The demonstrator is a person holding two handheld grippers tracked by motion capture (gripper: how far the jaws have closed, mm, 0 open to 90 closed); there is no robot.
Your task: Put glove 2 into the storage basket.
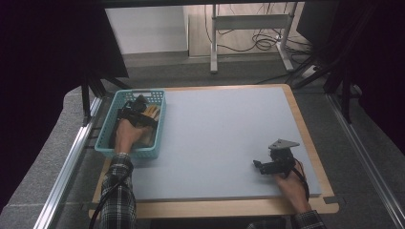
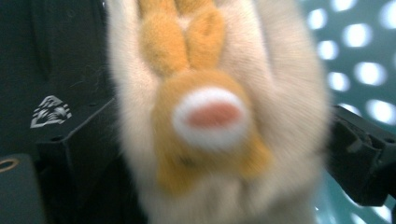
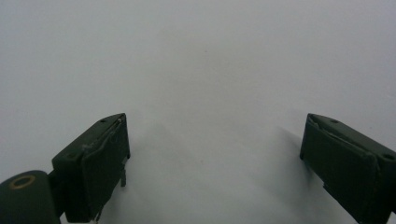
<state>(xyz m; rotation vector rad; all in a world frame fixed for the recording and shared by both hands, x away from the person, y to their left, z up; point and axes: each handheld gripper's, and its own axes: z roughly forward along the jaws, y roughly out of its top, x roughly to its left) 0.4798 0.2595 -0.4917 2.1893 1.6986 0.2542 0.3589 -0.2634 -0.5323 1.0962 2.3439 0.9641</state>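
Left gripper view: plush toy clamped between left gripper jaws; right gripper wide.

dim room, grey carpet floor, white wall, metal desk frame, tangled cables behind

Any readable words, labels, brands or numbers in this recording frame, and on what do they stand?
No readable words or numbers.
A small white emblem stands on a dark surface left of the plush toy in the left gripper view; it is a graphic mark, with no letters to read.
Nothing is printed on the teal basket, the grey table mat or the right tongs.
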